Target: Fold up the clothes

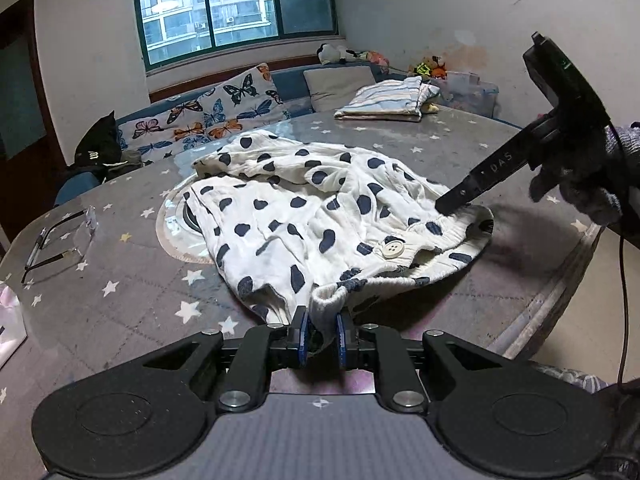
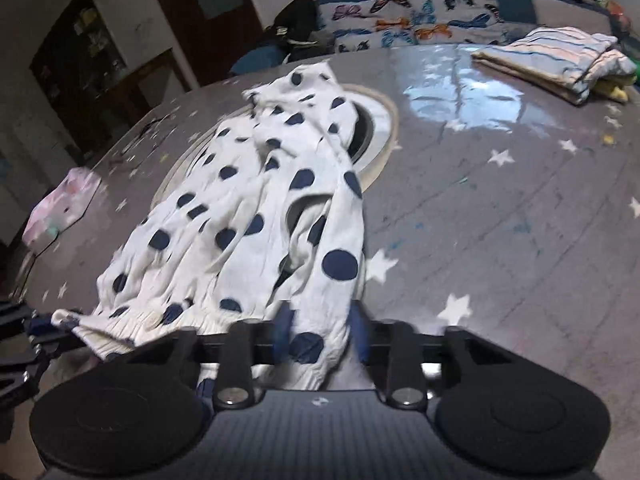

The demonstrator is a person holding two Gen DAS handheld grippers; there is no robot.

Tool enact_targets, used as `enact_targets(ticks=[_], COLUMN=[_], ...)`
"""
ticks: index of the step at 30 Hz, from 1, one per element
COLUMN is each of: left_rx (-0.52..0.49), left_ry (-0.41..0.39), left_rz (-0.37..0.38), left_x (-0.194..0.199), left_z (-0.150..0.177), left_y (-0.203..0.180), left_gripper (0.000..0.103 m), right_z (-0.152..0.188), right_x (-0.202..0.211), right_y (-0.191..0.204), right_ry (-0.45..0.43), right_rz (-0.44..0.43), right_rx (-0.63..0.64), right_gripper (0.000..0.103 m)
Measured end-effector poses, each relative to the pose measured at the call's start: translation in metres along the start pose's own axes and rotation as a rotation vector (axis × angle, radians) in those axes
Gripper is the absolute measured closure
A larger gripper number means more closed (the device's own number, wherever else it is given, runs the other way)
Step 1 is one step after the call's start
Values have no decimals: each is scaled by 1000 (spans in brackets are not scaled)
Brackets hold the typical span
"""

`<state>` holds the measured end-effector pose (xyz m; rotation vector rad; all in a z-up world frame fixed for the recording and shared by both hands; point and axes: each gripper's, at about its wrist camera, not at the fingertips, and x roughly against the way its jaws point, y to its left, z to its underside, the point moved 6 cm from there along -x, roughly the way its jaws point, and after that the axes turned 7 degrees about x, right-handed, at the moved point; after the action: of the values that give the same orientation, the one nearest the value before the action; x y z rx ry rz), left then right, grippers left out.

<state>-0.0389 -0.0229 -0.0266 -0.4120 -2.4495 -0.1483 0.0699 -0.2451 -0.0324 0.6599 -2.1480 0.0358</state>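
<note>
A white garment with navy dots [image 1: 304, 208] lies crumpled on the grey star-patterned table [image 1: 132, 304]; a white button [image 1: 392, 249] shows near its waistband. My left gripper [image 1: 323, 334] is shut on the near elastic edge, with white cloth pinched between the blue pads. In the right wrist view, the garment [image 2: 240, 220] runs away from my right gripper [image 2: 322, 332], whose pads close on a fold of dotted cloth. The right gripper [image 1: 446, 206], held by a gloved hand, meets the garment's right edge. The left gripper [image 2: 36, 332] holds the other end of the waistband.
A folded striped pile [image 1: 388, 102] [image 2: 560, 64] sits at the far side of the table. Glasses [image 1: 60, 236] and a pink packet [image 2: 60, 208] lie at the left. A round mat [image 2: 380, 128] lies under the garment. A butterfly-print sofa [image 1: 224, 108] stands behind.
</note>
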Motion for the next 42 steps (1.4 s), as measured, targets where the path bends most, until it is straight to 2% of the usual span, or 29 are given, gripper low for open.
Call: enact_targets(ticks=[2, 5, 6, 7, 8, 9, 11, 13, 18, 23, 29, 33, 35, 37, 42], left_rx=[-9, -10, -7, -2, 2, 5, 4, 7, 23, 67, 140, 140, 163, 185, 241], left_ry=[10, 40, 51, 57, 57, 56, 44, 19, -54, -89, -104, -85, -65, -49, -26], left_rz=[13, 51, 64, 74, 77, 78, 76, 77, 61, 24, 7, 8, 18, 22, 40], left_x=[1, 4, 5, 5, 6, 8, 12, 20, 36, 20, -29, -61, -72, -80, -89], left_z=[2, 7, 8, 9, 8, 7, 1, -5, -21, -38, -60, -69, -69, -68, -60], left_y=[-2, -1, 0, 2, 4, 7, 12, 17, 29, 37, 45, 47, 51, 56, 67], left_gripper=[88, 88, 85, 85, 85, 83, 76, 63, 51, 50, 51, 53, 58, 62, 62], right_z=[4, 15, 20, 23, 25, 23, 16, 3, -34, -81, -142, -176, -189, -200, -224], right_x=[10, 23, 24, 26, 27, 30, 36, 42, 49, 32, -6, -36, -52, -69, -115], right_y=[5, 9, 10, 10, 10, 10, 9, 11, 15, 26, 53, 75, 84, 92, 102], right_ry=[5, 37, 60, 68, 73, 67, 50, 24, -45, -93, -122, -121, -118, -114, -93], right_rz=[-7, -14, -19, -25, -31, -31, -29, -21, 0, 23, 16, 11, 7, 3, 27], right_rx=[22, 46, 58, 64, 68, 73, 86, 113, 191, 276, 371, 438, 457, 469, 513], right_gripper=[93, 93, 93, 88, 79, 77, 76, 76, 71, 70, 66, 66, 66, 66, 66])
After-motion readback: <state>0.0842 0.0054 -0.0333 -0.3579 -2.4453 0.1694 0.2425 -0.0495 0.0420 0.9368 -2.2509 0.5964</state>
